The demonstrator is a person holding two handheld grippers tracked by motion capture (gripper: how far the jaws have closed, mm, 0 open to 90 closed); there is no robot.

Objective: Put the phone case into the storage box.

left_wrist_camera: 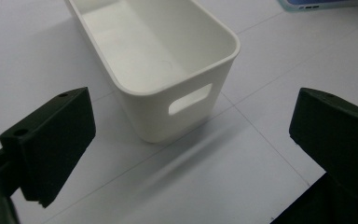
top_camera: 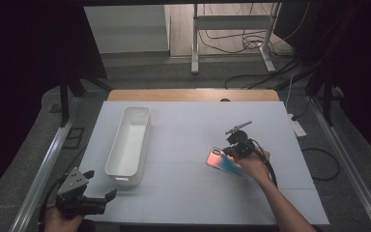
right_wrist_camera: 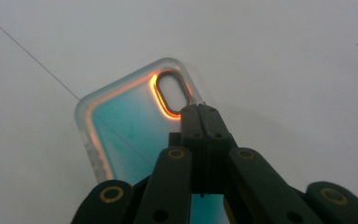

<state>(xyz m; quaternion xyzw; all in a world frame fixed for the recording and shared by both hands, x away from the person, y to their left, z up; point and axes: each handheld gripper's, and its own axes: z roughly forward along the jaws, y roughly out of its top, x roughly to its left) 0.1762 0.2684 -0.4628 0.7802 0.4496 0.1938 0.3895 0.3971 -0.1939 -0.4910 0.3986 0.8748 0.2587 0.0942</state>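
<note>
The right gripper (right_wrist_camera: 204, 112) is pinched closed on the edge of a phone case (right_wrist_camera: 121, 135) (teal, orange-rimmed), tilted over the white mat (top_camera: 188, 188) right of centre. The left gripper (left_wrist_camera: 191, 140) hangs open just before the white bin (left_wrist_camera: 168, 60) at the mat's left.

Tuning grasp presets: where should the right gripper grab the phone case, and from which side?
On a long side edge near the camera cutout. The phone case is a thin flat shell, so pinch its rim wall from above, one jaw inside and one outside. The right gripper is already shut at the edge by the cutout; the left gripper stands open by the white bin.
</note>
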